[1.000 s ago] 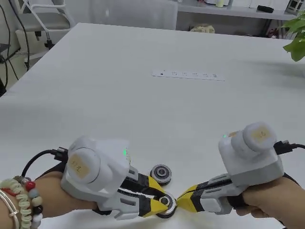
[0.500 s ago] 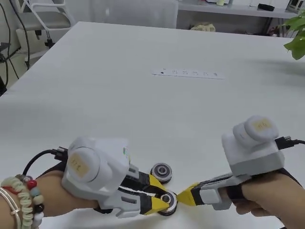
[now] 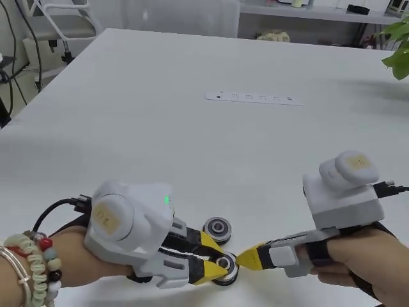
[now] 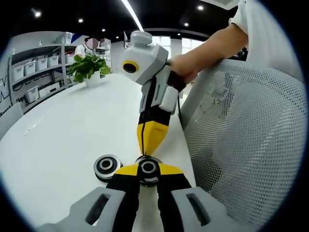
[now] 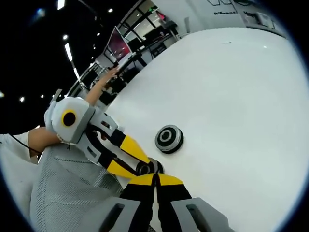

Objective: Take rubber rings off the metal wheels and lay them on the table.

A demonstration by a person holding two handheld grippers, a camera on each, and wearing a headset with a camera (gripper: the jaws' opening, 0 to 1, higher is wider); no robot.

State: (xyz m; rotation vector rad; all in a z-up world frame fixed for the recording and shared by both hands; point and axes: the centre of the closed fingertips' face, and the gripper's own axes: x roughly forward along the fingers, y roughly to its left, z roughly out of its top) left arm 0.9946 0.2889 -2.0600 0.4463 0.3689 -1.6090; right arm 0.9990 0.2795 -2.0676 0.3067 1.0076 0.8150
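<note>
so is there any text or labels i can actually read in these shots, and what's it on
No text reads clearly.
Power strip on the table: small marks, too small to read.
Left sticker, beige, on the left gripper: faint mark, blurred.
Right sticker, beige, on the right gripper: faint mark, blurred.
Wall lettering in the right gripper view: blurred and cut off.

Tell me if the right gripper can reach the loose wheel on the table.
Probably yes: the loose wheel lies on bare table just ahead of the right gripper, nothing between. Its jaws are shut beside the held wheel in the left gripper and must open.
</note>
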